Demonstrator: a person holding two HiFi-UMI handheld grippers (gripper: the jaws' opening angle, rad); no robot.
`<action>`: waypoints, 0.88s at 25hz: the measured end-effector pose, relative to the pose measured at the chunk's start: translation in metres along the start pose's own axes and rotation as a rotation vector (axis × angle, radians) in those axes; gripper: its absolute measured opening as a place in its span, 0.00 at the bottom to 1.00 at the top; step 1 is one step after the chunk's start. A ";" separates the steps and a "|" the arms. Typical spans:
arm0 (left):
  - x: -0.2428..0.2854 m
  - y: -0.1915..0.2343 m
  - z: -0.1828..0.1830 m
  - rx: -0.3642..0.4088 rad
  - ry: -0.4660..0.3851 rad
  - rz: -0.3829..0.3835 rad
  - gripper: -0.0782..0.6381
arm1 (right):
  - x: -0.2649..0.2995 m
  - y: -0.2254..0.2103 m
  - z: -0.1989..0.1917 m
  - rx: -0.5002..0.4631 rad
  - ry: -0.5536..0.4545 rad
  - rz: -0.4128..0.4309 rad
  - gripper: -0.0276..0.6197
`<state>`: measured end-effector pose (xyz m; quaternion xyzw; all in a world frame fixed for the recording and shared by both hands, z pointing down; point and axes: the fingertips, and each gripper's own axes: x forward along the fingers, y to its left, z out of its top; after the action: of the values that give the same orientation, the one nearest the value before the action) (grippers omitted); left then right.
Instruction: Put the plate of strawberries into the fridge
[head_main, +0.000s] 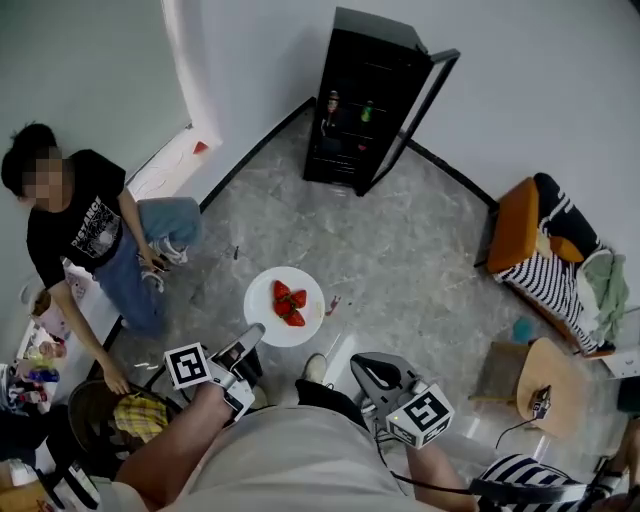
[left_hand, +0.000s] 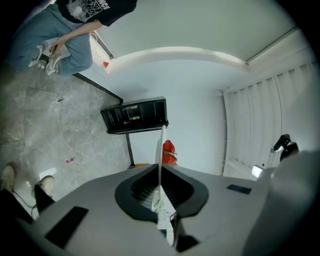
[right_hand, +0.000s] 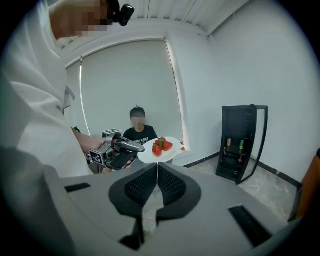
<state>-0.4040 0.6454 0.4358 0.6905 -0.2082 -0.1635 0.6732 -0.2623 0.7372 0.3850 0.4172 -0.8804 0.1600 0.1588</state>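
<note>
Left gripper (head_main: 250, 338): jaws pinched on the near rim of the round white plate (head_main: 264, 312), which is held above the grey marbled floor (head_main: 400, 250). Red strawberries (head_main: 289, 304) sit clustered at the plate's centre. Right gripper (right_hand: 157, 172): jaws pressed together, nothing between them. The tall black fridge (head_main: 362, 100), door swung open, stands well apart from the plate against the far wall.

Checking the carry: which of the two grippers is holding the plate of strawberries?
The left gripper: its fingers pinch the rim of the plate. The right gripper is shut on nothing.
</note>
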 end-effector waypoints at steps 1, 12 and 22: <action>0.013 -0.003 0.001 0.001 -0.007 -0.003 0.15 | -0.002 -0.012 0.003 0.004 -0.006 0.012 0.07; 0.138 -0.008 0.014 0.016 -0.052 0.000 0.14 | -0.026 -0.127 0.003 -0.064 -0.014 0.033 0.25; 0.234 0.017 0.090 -0.009 -0.053 0.027 0.14 | 0.029 -0.235 0.025 -0.019 -0.007 -0.005 0.25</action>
<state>-0.2491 0.4488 0.4615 0.6799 -0.2348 -0.1737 0.6726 -0.0985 0.5659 0.4097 0.4185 -0.8814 0.1496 0.1600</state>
